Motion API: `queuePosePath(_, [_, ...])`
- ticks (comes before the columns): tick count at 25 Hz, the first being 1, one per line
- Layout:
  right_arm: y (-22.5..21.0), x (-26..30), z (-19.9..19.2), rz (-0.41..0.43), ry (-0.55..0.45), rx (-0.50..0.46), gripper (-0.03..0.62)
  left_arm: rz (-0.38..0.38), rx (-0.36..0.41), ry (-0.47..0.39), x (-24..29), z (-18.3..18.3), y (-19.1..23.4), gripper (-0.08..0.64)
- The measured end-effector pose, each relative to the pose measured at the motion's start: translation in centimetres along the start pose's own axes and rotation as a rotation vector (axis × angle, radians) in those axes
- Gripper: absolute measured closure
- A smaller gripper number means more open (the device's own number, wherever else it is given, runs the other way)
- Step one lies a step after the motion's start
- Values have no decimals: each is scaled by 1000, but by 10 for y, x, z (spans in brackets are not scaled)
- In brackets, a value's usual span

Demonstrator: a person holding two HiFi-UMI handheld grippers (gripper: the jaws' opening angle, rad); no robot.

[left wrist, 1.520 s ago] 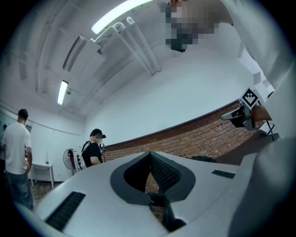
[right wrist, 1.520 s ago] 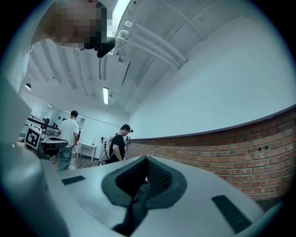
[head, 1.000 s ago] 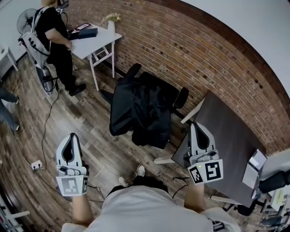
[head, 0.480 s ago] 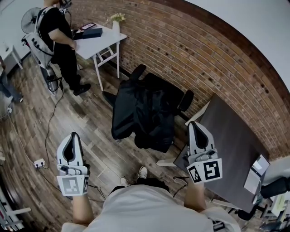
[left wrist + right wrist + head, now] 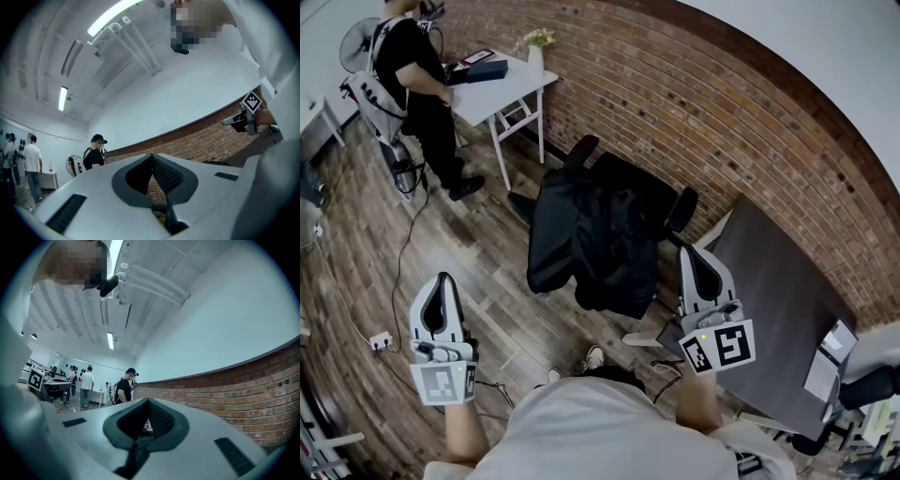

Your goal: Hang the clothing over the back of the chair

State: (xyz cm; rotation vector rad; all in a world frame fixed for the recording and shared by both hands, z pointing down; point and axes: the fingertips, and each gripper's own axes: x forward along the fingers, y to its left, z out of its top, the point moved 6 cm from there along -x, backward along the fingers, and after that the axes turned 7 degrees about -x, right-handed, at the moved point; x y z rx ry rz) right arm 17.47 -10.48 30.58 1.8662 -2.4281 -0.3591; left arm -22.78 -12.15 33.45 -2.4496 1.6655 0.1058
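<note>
A black jacket (image 5: 598,236) hangs draped over the back of a black office chair (image 5: 677,208), which stands on the wood floor by the brick wall. Neither gripper touches it. My left gripper (image 5: 442,278) is held low at the left, well short of the chair, with its jaws shut and nothing between them (image 5: 152,155). To the right of the jacket's lower edge my right gripper (image 5: 690,249) is also shut and holds nothing (image 5: 147,401). Both point roughly level toward the wall.
A dark table (image 5: 783,309) stands close at the right, under the right gripper. At the far left a person (image 5: 417,80) stands by a white table (image 5: 511,89), with a fan (image 5: 354,39) behind. A cable and power strip (image 5: 377,339) lie on the floor at the left.
My right gripper has drifted a little left, nearer the chair. The left gripper has barely shifted. The jacket stays draped on the chair back.
</note>
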Motion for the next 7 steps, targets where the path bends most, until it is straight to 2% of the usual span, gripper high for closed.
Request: queuePosePath(7, [-2,12,0,8,2,-6,574,4,0,3,7,-1,4,537])
